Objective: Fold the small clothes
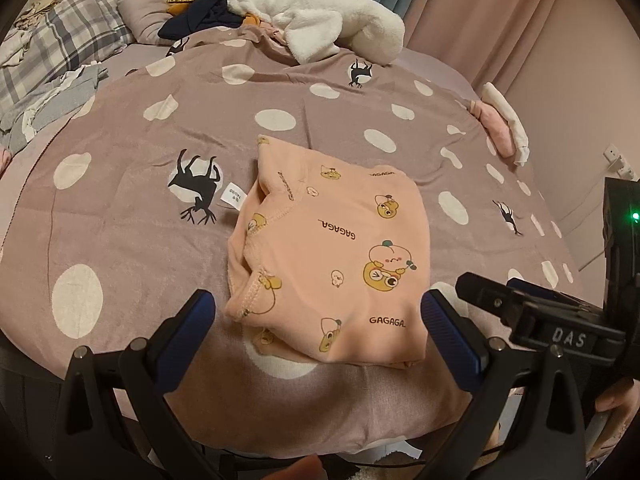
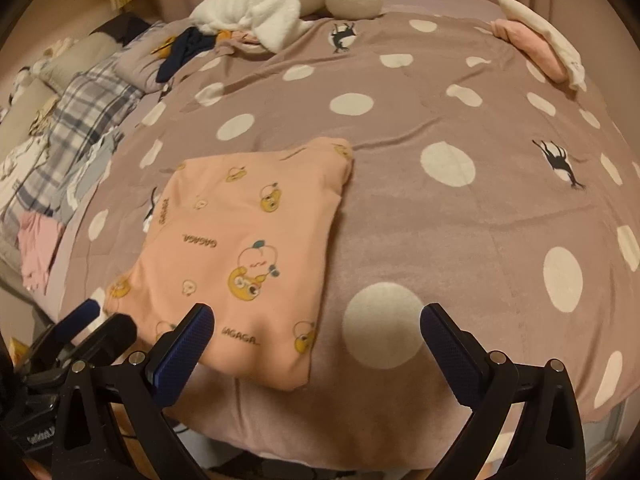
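Observation:
A small pink garment (image 1: 332, 252) printed with cartoon figures and "GAGAGA" lies folded into a rough rectangle on the polka-dot bedspread (image 1: 140, 220). It also shows in the right wrist view (image 2: 244, 240). My left gripper (image 1: 318, 314) is open and empty, its blue-padded fingers on either side of the garment's near edge, just above it. My right gripper (image 2: 316, 328) is open and empty, to the right of the garment's near corner. The right gripper's body (image 1: 540, 316) shows at the right of the left wrist view.
A white fleece garment (image 1: 316, 20) and dark clothes (image 1: 200, 16) lie at the far side of the bed. Folded pink and white items (image 1: 500, 120) sit at the far right edge. Plaid bedding and loose clothes (image 1: 52, 60) lie at the left. Curtains hang behind.

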Demonstrator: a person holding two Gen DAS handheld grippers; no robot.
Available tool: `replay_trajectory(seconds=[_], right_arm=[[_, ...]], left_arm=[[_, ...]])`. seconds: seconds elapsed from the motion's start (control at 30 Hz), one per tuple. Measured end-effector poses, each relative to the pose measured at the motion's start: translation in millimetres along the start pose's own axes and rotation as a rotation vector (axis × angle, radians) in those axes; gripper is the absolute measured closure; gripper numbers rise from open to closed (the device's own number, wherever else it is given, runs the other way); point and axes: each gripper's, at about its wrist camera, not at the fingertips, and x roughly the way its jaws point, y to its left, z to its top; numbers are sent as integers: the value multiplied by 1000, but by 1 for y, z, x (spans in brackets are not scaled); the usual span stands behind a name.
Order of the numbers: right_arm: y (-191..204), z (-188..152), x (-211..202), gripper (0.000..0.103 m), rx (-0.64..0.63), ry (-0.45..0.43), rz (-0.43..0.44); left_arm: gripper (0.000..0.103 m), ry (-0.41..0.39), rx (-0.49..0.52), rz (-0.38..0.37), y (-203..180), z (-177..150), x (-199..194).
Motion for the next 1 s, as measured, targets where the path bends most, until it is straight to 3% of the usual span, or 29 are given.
replay_trajectory(seconds=[0.23, 1.0], right_arm=[[-3, 0, 3, 1, 24, 2, -46], [4, 2, 11, 1, -19, 22, -55]], left_arm=[[0, -6, 9, 34, 1, -1, 1], [0, 13, 31, 56, -2, -3, 5]])
